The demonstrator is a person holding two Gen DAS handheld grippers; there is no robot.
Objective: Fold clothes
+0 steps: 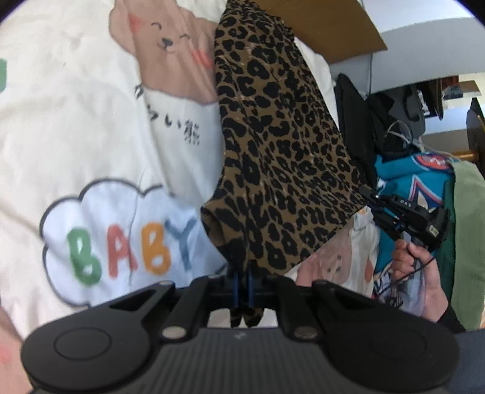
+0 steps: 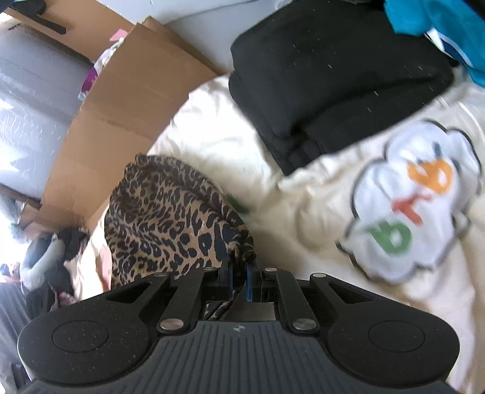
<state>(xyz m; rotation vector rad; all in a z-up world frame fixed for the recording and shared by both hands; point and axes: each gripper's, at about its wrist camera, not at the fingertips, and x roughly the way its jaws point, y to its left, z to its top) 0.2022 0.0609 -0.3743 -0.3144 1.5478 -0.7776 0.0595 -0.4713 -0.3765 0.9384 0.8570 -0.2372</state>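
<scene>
Left hand-held gripper (image 1: 243, 283): clamped on one corner of the leopard cloth (image 1: 282, 169), which runs up from its blue pads toward 1 o'clock in the left wrist view.
Right hand-held gripper (image 2: 238, 268): also closed on the cloth, pinching a bunched edge; in the left wrist view it sits at 3 o'clock, gripping the far corner, with the person's hand (image 1: 424, 272) below it.
Cloth: held between the two grippers above the bed (image 1: 75, 121). Its upper end at 12 o'clock looks to trail on or near the cover, though I cannot tell if it touches.
Step in hand: I judge this to be the lift and spread before a fold.
Doing it well: draw the two corners apart until the held edge goes taut, keep both grips level, let the free part hang straight, then lay it flat on bare cover before folding. The right-side pinch looks bunched, so a crooked edge is the risk.
Around: a folded black garment (image 2: 333, 69) lies on the bed at 1 o'clock in the right wrist view; a teal garment (image 2: 433, 21) sits just beyond it; a cardboard box (image 2: 121, 100) stands off the bed edge at 10 o'clock.
In the way: the black garment narrows the laying space on that side; the printed cover by the "BABY" cloud (image 1: 121, 233) looks free.
</scene>
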